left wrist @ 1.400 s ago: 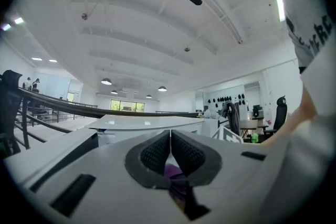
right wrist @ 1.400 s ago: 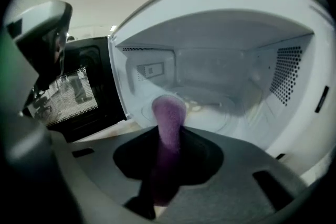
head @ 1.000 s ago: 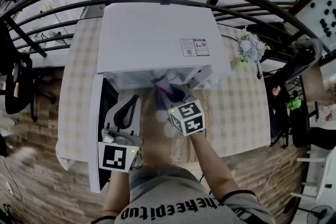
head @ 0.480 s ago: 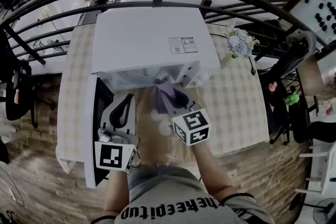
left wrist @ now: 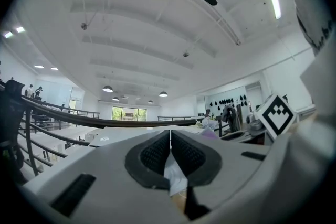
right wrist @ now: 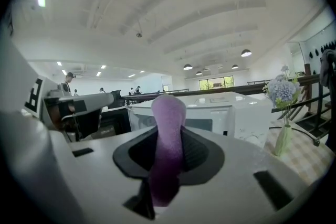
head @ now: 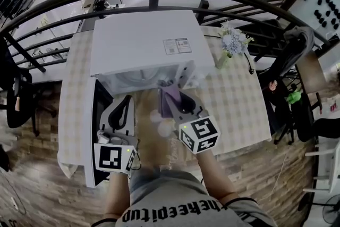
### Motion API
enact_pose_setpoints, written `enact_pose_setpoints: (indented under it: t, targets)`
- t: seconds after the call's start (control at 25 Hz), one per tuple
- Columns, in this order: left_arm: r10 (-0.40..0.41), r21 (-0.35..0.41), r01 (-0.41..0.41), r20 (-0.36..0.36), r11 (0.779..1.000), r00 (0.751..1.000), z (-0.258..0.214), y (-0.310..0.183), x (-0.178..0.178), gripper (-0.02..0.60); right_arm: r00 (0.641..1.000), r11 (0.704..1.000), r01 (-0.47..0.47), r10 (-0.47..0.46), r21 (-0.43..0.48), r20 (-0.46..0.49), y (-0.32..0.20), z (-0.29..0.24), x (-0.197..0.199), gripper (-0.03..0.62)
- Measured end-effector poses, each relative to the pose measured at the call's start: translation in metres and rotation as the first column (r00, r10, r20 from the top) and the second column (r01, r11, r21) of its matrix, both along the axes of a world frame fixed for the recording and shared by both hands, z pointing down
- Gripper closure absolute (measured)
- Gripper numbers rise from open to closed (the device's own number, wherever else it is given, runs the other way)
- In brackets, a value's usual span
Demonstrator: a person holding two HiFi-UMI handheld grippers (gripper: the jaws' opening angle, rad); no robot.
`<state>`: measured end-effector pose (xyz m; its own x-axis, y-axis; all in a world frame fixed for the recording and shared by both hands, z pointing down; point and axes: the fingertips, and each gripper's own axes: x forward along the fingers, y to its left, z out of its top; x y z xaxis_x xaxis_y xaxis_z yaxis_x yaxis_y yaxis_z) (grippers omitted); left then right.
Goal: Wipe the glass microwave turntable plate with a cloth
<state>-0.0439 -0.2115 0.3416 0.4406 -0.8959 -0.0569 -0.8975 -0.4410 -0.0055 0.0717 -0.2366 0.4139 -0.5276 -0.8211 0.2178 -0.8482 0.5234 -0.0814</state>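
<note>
Purple cloth [right wrist: 168,108] is pinched tight in the right claw [right wrist: 168,139], held out toward the white microwave [head: 143,42]. Left claw [left wrist: 170,138] is squeezed closed, empty, alongside.

Purple cloth [right wrist: 168,128] soft, matt; microwave [head: 141,45] smooth white; floor [head: 32,188] wood.

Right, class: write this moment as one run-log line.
left gripper: jaws together | right gripper: jaws shut on purple cloth | microwave: door open
</note>
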Motion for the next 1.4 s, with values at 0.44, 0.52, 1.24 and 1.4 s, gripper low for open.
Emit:
enact_pose_setpoints:
  t: [0.44, 0.52, 1.24, 1.4]
  targets:
    - [0.025, 0.021, -0.025, 0.012, 0.999, 1.000, -0.014, 0.012, 0.013, 0.571, 0.998, 0.996, -0.064, 0.063, 0.055, 0.017, 0.024, -0.027, 0.026, 0.493]
    - [0.027, 0.025, -0.028, 0.014, 0.999, 1.000, -0.015, 0.015, 0.016, 0.571, 0.997, 0.995, -0.075, 0.074, 0.071, 0.019, 0.029, -0.032, 0.031, 0.493]
    - [0.006, 0.030, -0.007, 0.017, 1.000, 1.000, -0.031, 0.035, 0.026, 0.571, 0.988, 0.964, -0.157, 0.152, 0.215, 0.039, 0.067, -0.090, 0.068, 0.493]
    - [0.005, 0.038, -0.006, 0.014, 0.999, 1.000, -0.032, 0.039, 0.030, 0.571, 0.985, 0.954, -0.170, 0.166, 0.245, 0.038, 0.076, -0.100, 0.076, 0.493]
